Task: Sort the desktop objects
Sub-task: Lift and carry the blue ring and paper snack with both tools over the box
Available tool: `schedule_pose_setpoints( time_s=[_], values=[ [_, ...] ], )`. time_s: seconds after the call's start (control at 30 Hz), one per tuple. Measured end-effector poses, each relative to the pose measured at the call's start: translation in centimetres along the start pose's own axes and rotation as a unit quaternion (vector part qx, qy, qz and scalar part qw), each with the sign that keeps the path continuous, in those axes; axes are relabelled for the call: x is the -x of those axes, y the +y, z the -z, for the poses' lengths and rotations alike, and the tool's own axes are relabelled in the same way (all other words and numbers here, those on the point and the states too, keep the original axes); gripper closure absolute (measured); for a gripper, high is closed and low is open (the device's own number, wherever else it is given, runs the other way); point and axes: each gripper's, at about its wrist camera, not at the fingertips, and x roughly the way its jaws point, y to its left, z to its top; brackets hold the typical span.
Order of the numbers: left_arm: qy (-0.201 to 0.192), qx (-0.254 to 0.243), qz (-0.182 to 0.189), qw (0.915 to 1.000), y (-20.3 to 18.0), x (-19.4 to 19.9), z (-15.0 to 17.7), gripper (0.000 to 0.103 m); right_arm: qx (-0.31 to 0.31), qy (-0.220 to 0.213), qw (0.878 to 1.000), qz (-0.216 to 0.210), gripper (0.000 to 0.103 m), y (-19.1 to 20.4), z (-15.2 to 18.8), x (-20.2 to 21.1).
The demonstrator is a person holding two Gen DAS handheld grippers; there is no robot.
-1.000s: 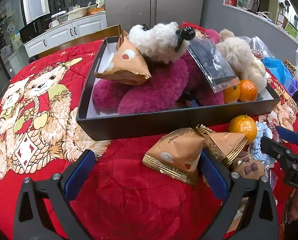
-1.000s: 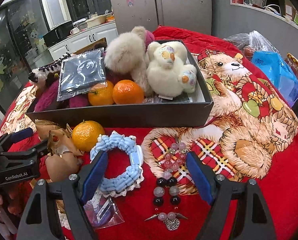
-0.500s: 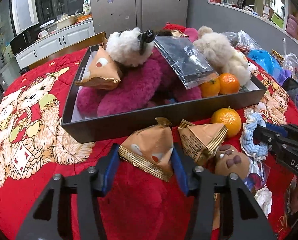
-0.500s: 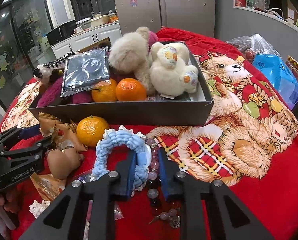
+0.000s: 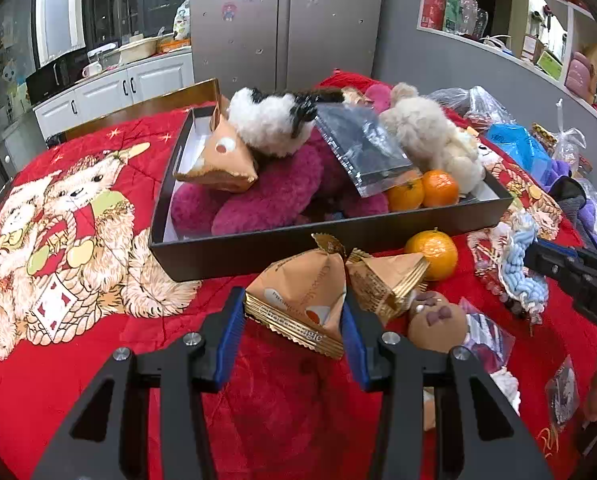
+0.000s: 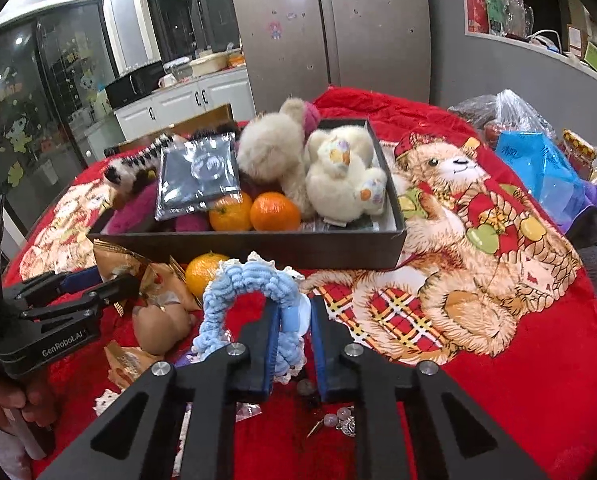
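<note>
Left gripper (image 5: 292,322): bottom centre of the left wrist view, jaws about half open and just closed in on the snack packet (image 5: 300,300); both blue pads press its sides, so it is gripped.
Snack packet: orange and gold wrapper, pointed top, sitting between the pads just in front of the box (image 5: 258,252); its lower edge looks clear of the red blanket (image 5: 98,380), though I cannot tell for certain.
Second packet (image 5: 386,280): just right of the gripped one, touching it at the top corner, lying on the blanket.
Right gripper (image 6: 292,344): bottom centre of the right wrist view, jaws nearly closed after just clamping down; the pads pinch the blue knitted ring (image 6: 242,292).
Blue knitted ring: arches up and to the left from the pads, raised in front of the box wall; in the left wrist view it hangs at the right edge from the other gripper's tip.
Loose orange (image 6: 204,272): on the blanket behind the ring, near the box's front wall.
Box: dark, shallow, centre of both views, on the table under the red teddy-bear blanket; it holds plush toys (image 5: 274,196), a clear plastic pouch (image 5: 366,152), another snack packet and two oranges (image 6: 254,212).
Beads (image 6: 340,420): on the blanket under the right gripper, bottom centre.
Brown plush (image 5: 438,320): lower right of the left wrist view, beside the packets.
</note>
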Motion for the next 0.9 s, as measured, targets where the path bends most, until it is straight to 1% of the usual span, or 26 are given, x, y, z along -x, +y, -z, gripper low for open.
schedule_pose_setpoints(
  time_s=[0.1, 0.23, 0.37, 0.47, 0.6, 0.67, 0.73, 0.77, 0.83, 0.9],
  values=[
    [-0.006, 0.003, 0.001, 1.0, -0.1, 0.8, 0.0, 0.057, -0.007, -0.011, 1.0, -0.012, 0.088, -0.1, -0.3, 0.8],
    [-0.019, 0.009, 0.004, 0.9998, 0.0, 2.2, -0.3, 0.057, -0.009, -0.027, 0.999, -0.016, 0.088, 0.0, -0.6, 1.6],
    [-0.035, 0.009, -0.003, 0.9994, -0.1, 3.7, -0.7, 0.057, -0.024, -0.046, 0.998, -0.039, 0.088, -0.5, -1.0, 2.9],
    [-0.051, 0.007, -0.01, 0.9986, -0.6, 5.1, -0.9, 0.057, -0.021, -0.059, 0.997, -0.033, 0.088, -0.4, -1.1, 3.8],
    [-0.066, 0.003, -0.016, 0.9977, -1.4, 7.0, -1.5, 0.057, -0.023, -0.075, 0.996, -0.046, 0.088, -0.1, -1.4, 5.0],
    [-0.073, 0.003, -0.017, 0.9972, -1.8, 7.9, -1.8, 0.057, -0.013, -0.083, 0.996, -0.037, 0.088, 0.5, -1.6, 5.6],
    [-0.078, 0.003, -0.019, 0.9968, -2.0, 8.6, -1.9, 0.057, 0.005, -0.092, 0.996, -0.01, 0.087, 1.5, -1.9, 6.1],
    [-0.081, 0.006, -0.019, 0.9965, -2.1, 9.0, -1.9, 0.057, 0.007, -0.093, 0.996, -0.011, 0.087, 1.7, -1.9, 6.3],
    [-0.083, 0.01, -0.019, 0.9963, -2.3, 9.5, -2.0, 0.057, 0.006, -0.096, 0.995, -0.03, 0.087, 2.1, -2.1, 6.8],
    [-0.085, 0.01, -0.019, 0.9961, -2.6, 10.1, -2.1, 0.057, 0.015, -0.101, 0.994, -0.031, 0.087, 2.7, -2.2, 7.2]
  ],
)
